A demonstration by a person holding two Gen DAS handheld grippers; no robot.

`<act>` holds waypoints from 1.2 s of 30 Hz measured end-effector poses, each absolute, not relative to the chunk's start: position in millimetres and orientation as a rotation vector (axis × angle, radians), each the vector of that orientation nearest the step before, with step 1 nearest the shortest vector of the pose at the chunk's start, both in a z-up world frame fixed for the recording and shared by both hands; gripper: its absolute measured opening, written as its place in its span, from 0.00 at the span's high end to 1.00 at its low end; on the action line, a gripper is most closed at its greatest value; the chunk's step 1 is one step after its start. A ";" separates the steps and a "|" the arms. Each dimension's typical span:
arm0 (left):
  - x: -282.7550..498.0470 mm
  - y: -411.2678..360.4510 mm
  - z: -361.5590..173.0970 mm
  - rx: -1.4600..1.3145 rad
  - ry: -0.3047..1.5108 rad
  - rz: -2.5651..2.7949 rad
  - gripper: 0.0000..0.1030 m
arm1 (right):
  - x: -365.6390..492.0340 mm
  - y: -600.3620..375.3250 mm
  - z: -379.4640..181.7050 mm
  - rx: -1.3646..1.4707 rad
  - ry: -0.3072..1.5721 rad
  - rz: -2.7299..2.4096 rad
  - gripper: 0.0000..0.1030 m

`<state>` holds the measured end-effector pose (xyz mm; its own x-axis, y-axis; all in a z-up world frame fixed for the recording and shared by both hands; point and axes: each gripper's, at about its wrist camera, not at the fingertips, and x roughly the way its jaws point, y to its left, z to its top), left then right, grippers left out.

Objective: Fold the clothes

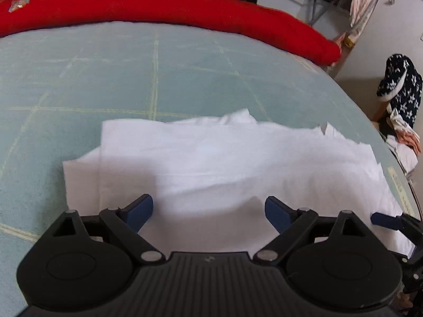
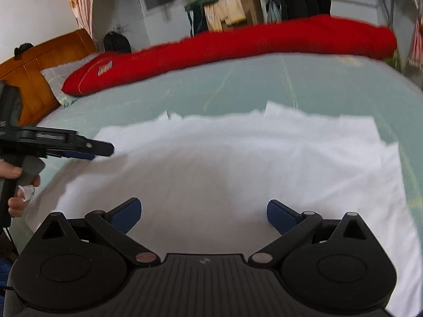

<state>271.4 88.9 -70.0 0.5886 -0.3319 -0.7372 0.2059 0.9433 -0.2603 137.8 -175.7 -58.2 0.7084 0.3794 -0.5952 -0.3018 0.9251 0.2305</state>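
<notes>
White garment (image 1: 211, 163) is lying part-folded on the pale green bed (image 1: 105, 79) as both the left gripper (image 1: 208, 211) and right gripper (image 2: 203, 214) are hovering wide-jawed, empty, likely needing its near edge pinched next.

One white garment (image 1: 211, 163), one red bolster (image 1: 164, 8), two hand-held grippers, one bed (image 1: 79, 79).

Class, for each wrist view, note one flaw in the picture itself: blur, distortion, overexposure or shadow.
Left wrist view: the white garment is washed out, its folds barely readable; the bed edge bows from fisheye distortion. Right wrist view: the red bolster has smeared edges; a soft shadow lies on the garment.
</notes>
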 end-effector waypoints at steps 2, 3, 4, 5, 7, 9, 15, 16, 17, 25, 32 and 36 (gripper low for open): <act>269.2 86.9 -60.3 -0.171 0.890 -0.346 0.11 | 134.6 -175.8 -62.8 0.111 0.694 0.390 0.00; 269.1 86.4 -53.8 -0.207 0.882 -0.382 0.11 | 132.9 -176.6 -62.8 0.111 0.691 0.397 0.00; 270.2 84.7 -47.8 -0.238 0.872 -0.420 0.11 | 132.1 -178.2 -62.8 0.117 0.687 0.405 0.00; 272.5 80.5 -40.6 -0.258 0.861 -0.459 0.10 | 132.0 -179.9 -63.3 0.124 0.682 0.413 0.00; 281.1 66.8 -28.4 -0.256 0.836 -0.526 0.10 | 132.7 -181.3 -64.1 0.127 0.674 0.419 0.00; 296.6 49.3 -26.2 -0.239 0.844 -0.577 0.09 | 132.6 -182.0 -65.5 0.127 0.664 0.420 0.00; 349.2 9.0 -62.4 -0.167 0.917 -0.557 0.10 | 130.9 -185.8 -70.4 0.126 0.642 0.452 0.00; 354.6 5.6 -67.9 -0.160 0.923 -0.545 0.10 | 130.8 -186.9 -70.7 0.128 0.640 0.457 0.00; 357.8 3.6 -70.6 -0.163 0.911 -0.547 0.10 | 130.6 -187.5 -71.2 0.129 0.638 0.461 0.00; 369.2 8.3 -66.4 -0.204 0.876 -0.528 0.10 | 128.9 -185.6 -75.8 0.122 0.628 0.465 0.00; 355.3 22.9 -49.4 -0.237 0.856 -0.551 0.10 | 122.8 -184.5 -74.1 0.133 0.638 0.448 0.00; 373.0 17.7 -73.0 -0.238 0.917 -0.522 0.10 | 119.5 -182.9 -68.3 0.133 0.648 0.433 0.00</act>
